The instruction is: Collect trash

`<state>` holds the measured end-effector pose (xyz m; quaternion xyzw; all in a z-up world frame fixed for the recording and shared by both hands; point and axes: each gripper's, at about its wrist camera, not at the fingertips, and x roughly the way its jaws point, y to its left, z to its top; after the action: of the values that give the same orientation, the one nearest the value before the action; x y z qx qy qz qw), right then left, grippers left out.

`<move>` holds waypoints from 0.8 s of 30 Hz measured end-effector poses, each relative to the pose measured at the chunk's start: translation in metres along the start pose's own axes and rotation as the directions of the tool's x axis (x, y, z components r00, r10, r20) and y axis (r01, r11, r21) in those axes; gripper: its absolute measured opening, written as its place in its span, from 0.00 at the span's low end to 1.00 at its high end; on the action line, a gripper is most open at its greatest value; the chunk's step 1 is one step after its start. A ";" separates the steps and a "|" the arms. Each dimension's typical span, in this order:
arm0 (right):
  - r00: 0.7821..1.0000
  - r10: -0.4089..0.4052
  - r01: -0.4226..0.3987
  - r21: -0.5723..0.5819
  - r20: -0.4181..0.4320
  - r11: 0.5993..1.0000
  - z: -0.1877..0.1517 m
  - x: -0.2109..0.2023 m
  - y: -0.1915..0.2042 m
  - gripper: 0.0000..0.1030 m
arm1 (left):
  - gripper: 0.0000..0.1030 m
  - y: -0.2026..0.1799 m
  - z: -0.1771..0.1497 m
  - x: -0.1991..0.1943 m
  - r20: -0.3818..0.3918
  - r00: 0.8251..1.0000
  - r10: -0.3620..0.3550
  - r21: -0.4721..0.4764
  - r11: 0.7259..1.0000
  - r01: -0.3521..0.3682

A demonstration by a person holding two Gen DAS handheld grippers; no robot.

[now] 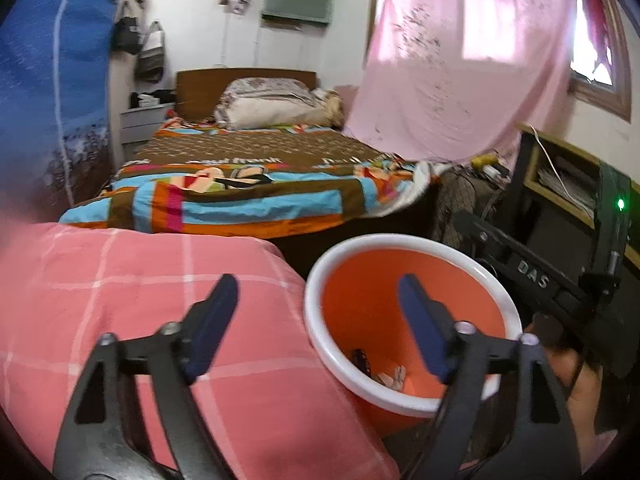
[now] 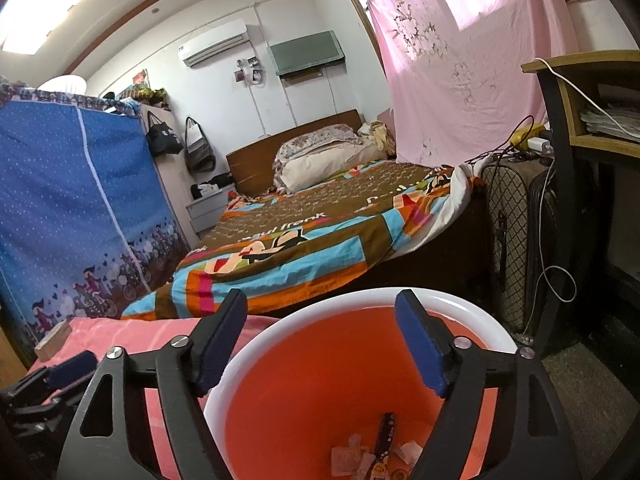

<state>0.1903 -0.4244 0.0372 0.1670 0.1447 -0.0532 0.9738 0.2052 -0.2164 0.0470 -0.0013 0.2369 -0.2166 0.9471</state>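
Observation:
An orange trash bin with a white rim point(image 1: 320, 280) point(image 2: 248, 344) stands beside a pink checked quilt point(image 1: 160, 320). Trash lies at the bin's bottom: a dark wrapper point(image 2: 386, 432) and pale paper scraps point(image 2: 348, 456), also seen in the left wrist view point(image 1: 394, 376). My left gripper point(image 1: 318, 312) is open and empty, straddling the quilt edge and the bin's rim. My right gripper point(image 2: 320, 332) is open and empty above the bin's mouth. The right gripper's body point(image 1: 532, 276) shows to the right of the bin in the left wrist view. The left gripper's fingers point(image 2: 72, 364) show at the lower left in the right wrist view.
A bed with a colourful cover point(image 2: 320, 224) lies behind the bin. A blue fabric wardrobe point(image 2: 68, 208) stands at the left. A patterned suitcase point(image 2: 516, 240) and a wooden desk point(image 2: 580, 64) with cables stand at the right. A pink curtain point(image 2: 460, 60) hangs over the bed's far side.

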 end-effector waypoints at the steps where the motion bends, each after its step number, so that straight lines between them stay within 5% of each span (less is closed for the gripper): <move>1: 1.000 0.000 0.000 0.001 -0.007 1.000 0.000 0.001 0.000 0.76 | 0.92 0.003 -0.001 -0.001 0.009 1.000 0.012 -0.010 1.000 -0.012; 3: 1.000 0.001 -0.001 -0.002 -0.018 1.000 -0.001 0.001 0.001 0.82 | 1.00 0.009 -0.003 -0.004 0.029 0.998 0.047 -0.035 0.998 -0.046; 8: 1.000 -0.008 0.008 -0.019 -0.014 1.000 -0.004 -0.002 0.005 1.00 | 1.00 0.019 -0.008 -0.010 0.052 0.994 0.099 -0.064 0.993 -0.095; 24: 0.999 0.044 -0.043 -0.069 0.011 0.997 -0.007 -0.015 0.025 1.00 | 1.00 0.029 -0.012 -0.033 0.074 0.984 0.162 -0.057 0.986 -0.158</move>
<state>0.1780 -0.3975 0.0431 0.1362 0.1364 -0.0282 0.9808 0.1857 -0.1757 0.0477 -0.0151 0.2042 -0.1334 0.9697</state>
